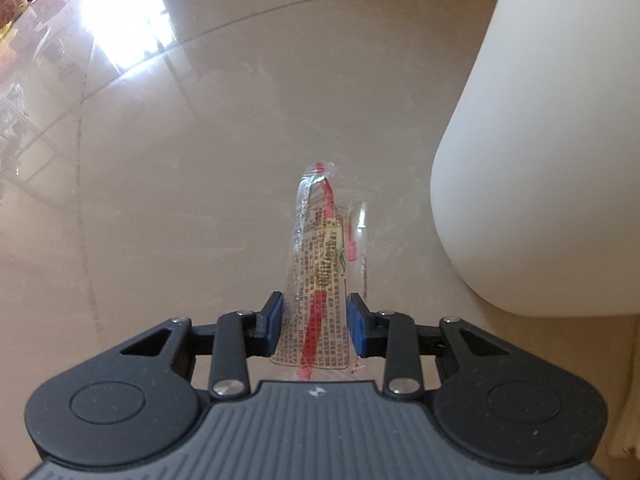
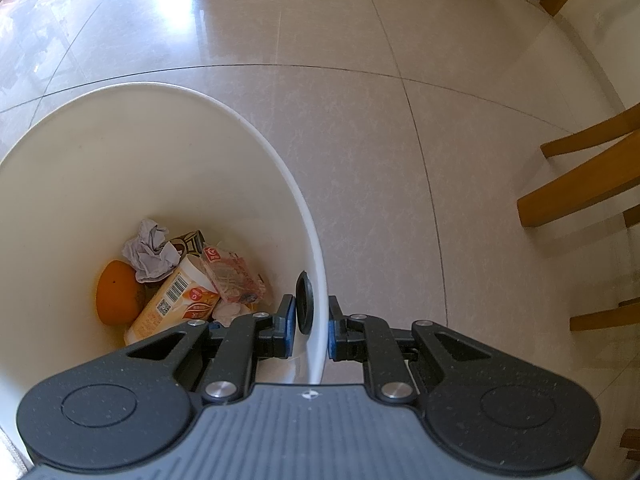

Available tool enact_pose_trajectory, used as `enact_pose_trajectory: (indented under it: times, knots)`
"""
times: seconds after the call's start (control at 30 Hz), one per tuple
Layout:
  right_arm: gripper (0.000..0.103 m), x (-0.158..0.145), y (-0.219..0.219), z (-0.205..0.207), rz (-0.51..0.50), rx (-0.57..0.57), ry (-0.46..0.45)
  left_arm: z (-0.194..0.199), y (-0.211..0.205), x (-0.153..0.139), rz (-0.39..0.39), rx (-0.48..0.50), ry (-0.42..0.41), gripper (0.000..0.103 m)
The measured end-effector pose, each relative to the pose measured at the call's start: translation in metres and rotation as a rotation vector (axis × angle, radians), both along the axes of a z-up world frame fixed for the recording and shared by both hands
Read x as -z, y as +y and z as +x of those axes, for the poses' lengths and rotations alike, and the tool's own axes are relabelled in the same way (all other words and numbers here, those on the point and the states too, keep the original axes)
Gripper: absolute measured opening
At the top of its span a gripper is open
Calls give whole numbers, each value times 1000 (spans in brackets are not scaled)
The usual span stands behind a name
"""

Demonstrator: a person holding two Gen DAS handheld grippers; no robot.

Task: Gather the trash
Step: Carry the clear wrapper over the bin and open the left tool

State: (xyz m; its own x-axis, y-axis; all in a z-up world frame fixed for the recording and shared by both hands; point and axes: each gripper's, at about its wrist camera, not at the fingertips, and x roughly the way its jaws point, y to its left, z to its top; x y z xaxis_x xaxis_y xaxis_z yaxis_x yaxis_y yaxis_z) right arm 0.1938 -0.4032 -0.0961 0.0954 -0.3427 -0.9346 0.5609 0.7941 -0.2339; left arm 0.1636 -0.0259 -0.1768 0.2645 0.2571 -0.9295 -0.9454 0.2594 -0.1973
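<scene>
The left gripper [image 1: 316, 322] has its blue pads pressed on both sides of a clear plastic wrapper printed with red stripes and dense text [image 1: 320, 256], which stands up beyond the fingertips, clear of the floor. To its right the smooth outer wall of a tall white plastic waste bin [image 1: 540, 160] rises close by; the wrapper's far tip is near that wall but apart from it. Left and ahead, the glossy beige tiled floor [image 1: 180, 180] lies open, crossed by thin grout lines and a bright window glare. The right gripper [image 2: 312, 326] is clamped on the bin's thin white rim [image 2: 316, 280], one pad inside the wall and one outside. Down in the bin lie an orange [image 2: 116, 296], a crumpled grey tissue [image 2: 150, 254], an orange-labelled paper cup [image 2: 172, 308] and a pinkish snack packet [image 2: 232, 276]. Right of the bin the floor runs free up to wooden chair legs [image 2: 580, 184] along the edge.
</scene>
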Motion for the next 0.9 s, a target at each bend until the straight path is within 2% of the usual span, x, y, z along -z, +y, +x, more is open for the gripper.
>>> enact_pose_trajectory:
  times: [0.1,0.27,0.37,0.5,0.57,0.67,0.73,0.8,0.9]
  knots:
    - [18,0,0,0,4,17,-6,-16,-6,-34,-10,7,5,32]
    - [18,0,-1,0,15,19,-8,-37,-10,-109,-15,35,8,33]
    - [18,-1,-2,0,24,27,-10,-60,-27,-148,-2,63,15,33]
    - [18,-1,-3,0,32,38,-11,-54,-20,-203,29,116,21,33]
    - [18,-1,-4,0,35,45,-13,-37,-20,-226,49,139,9,33]
    - [18,-1,-4,0,35,45,-14,-11,8,-235,79,186,-26,35]
    - [18,-2,-4,-1,37,45,-15,-3,22,-228,85,203,-50,35]
    - [18,-2,-5,-1,47,49,-19,23,17,-234,78,218,-68,35]
    - [18,-4,-7,-2,60,55,-26,53,21,-223,79,243,-79,35]
